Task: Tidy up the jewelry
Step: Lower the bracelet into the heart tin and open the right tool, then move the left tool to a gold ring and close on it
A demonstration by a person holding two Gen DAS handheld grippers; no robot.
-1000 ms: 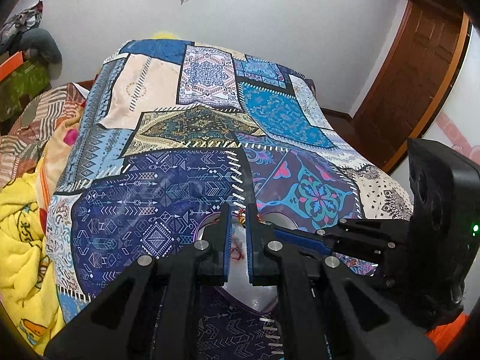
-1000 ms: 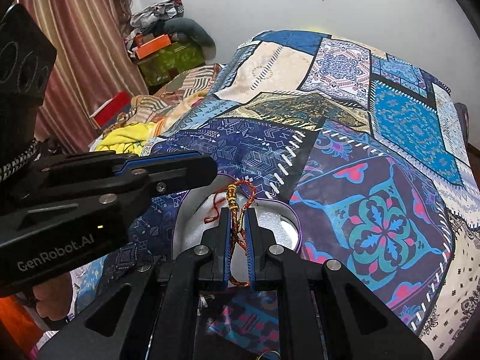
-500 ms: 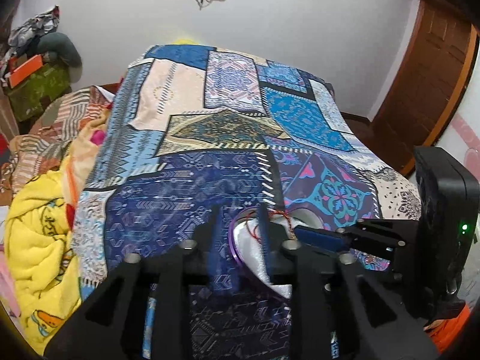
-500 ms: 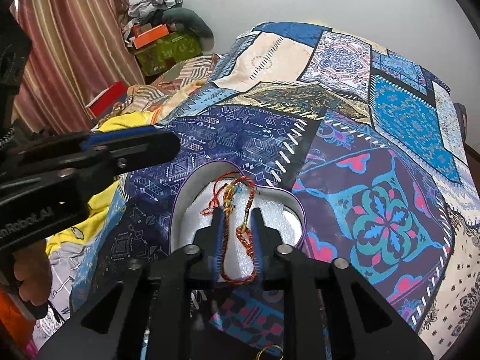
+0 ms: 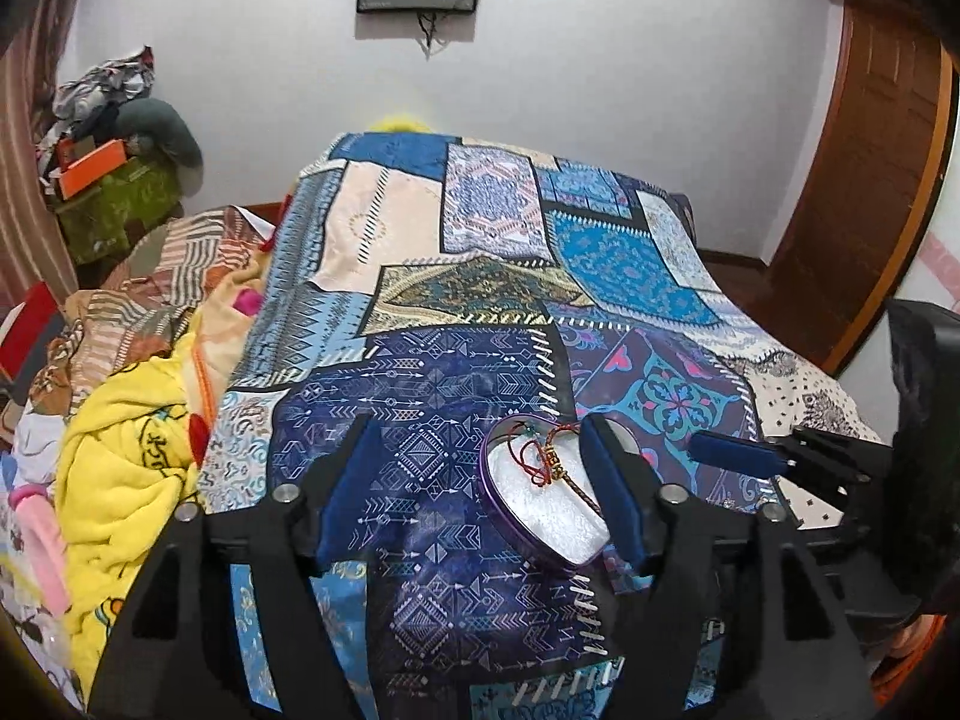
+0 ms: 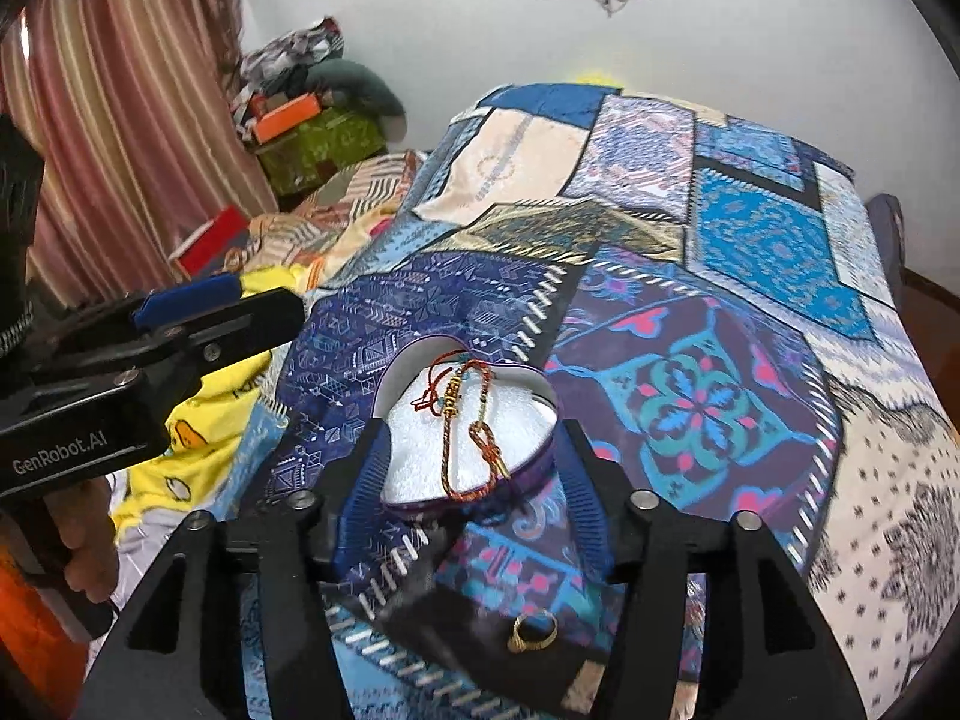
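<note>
A purple heart-shaped box point(image 6: 528, 471) with a white lining lies open on the patchwork bedspread point(image 6: 690, 240). A red and gold thread bracelet point(image 6: 462, 414) lies inside it, one end draped over the near rim. The box point(image 5: 510, 525) and bracelet point(image 5: 549, 468) also show in the left wrist view. A gold ring point(image 6: 531, 630) lies on the bedspread near me. My right gripper point(image 6: 471, 480) is open and empty, just short of the box. My left gripper point(image 5: 480, 468) is open and empty, with the box near its right finger.
Yellow and striped blankets point(image 5: 126, 438) are heaped left of the bed. A green box with an orange box on it point(image 5: 102, 192) stands in the far left corner. A wooden door point(image 5: 864, 180) is on the right. A striped curtain point(image 6: 120, 120) hangs at the left.
Both grippers opened and pulled back from the box. The bracelet, held a second ago, now lies loose in the box.
</note>
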